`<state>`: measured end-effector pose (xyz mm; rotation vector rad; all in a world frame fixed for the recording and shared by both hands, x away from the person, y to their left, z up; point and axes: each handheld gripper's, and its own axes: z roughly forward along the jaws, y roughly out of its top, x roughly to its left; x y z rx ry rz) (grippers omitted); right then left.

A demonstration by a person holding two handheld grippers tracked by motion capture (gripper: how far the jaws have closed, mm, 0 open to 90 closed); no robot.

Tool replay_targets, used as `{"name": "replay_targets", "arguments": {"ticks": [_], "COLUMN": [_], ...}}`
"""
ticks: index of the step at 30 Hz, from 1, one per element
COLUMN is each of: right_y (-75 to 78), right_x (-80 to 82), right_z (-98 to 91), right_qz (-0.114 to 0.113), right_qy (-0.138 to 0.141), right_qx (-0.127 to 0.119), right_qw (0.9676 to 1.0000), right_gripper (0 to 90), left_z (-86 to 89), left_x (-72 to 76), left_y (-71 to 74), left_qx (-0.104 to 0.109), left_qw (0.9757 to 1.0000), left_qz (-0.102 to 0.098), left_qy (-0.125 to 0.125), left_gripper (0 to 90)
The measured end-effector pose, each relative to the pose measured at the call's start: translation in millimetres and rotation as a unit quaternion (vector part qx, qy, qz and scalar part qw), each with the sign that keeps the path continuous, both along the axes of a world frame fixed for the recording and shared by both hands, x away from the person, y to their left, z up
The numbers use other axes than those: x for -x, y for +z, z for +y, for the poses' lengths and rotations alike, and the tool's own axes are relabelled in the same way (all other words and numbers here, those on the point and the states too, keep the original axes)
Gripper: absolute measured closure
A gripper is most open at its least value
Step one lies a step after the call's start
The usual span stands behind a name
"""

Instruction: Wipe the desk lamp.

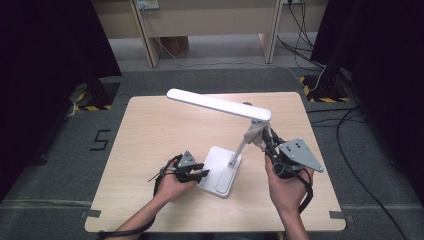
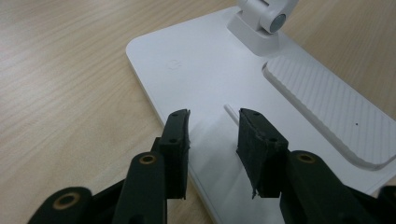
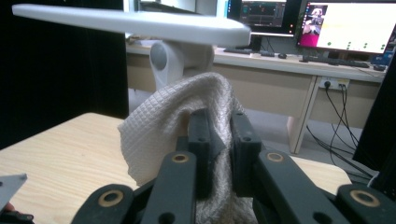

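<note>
A white desk lamp stands on the wooden table [image 1: 150, 130], its flat base [image 1: 218, 175] near the front and its long head [image 1: 220, 105] reaching left over the table. My left gripper [image 1: 202, 173] rests at the base's left edge. Its jaws stand open over the base [image 2: 187, 70] with nothing between them [image 2: 212, 123]. My right gripper [image 1: 267, 141] is up at the lamp's arm, just under the head. It is shut on a white quilted cloth [image 3: 159, 130], which bulges over the fingertips [image 3: 219, 123] against the lamp's upper joint [image 3: 163, 58].
A ribbed white panel [image 2: 327, 107] lies on the base beside the lower hinge [image 2: 266, 18]. Cables [image 1: 350, 125] trail across the floor to the right of the table. A wooden desk [image 3: 289, 65] with monitors [image 3: 345, 23] stands beyond the table.
</note>
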<state>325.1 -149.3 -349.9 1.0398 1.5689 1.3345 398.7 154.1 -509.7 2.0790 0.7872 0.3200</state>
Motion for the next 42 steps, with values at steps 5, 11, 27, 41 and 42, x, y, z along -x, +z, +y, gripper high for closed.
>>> {"name": "replay_targets", "arguments": {"ticks": [5, 11, 27, 41, 42], "right_y": [-6.0, -15.4, -28.1, -38.5, -38.8], "right_x": [-1.6, -2.5, -6.4, -7.7, -7.7], "right_z": [2.6, 5.8, 9.4, 11.3, 11.2], "right_qz": [0.013, 0.024, 0.045, 0.06, 0.062], "right_qy": [0.001, 0.002, 0.005, 0.01, 0.01], "right_qx": [0.001, 0.005, 0.006, 0.009, 0.01], "right_qw": [0.9999, 0.9997, 0.999, 0.9981, 0.998], "right_gripper": [81.8, 81.8, 81.8, 81.8, 81.8], "left_z": [0.5, 0.1, 0.0, 0.3, 0.3], "left_x": [0.2, 0.2, 0.3, 0.7, 0.7], "left_y": [-0.2, -0.2, -0.2, -0.3, -0.3], "left_qx": [-0.001, 0.001, 0.001, 0.0, 0.0], "left_qw": [1.0, 1.0, 1.0, 1.0, 1.0], "left_qz": [-0.002, 0.0, 0.0, -0.001, -0.001], "left_qy": [0.0, 0.0, 0.001, 0.001, 0.001], "left_gripper": [62.8, 62.9, 63.2, 63.5, 63.5]}}
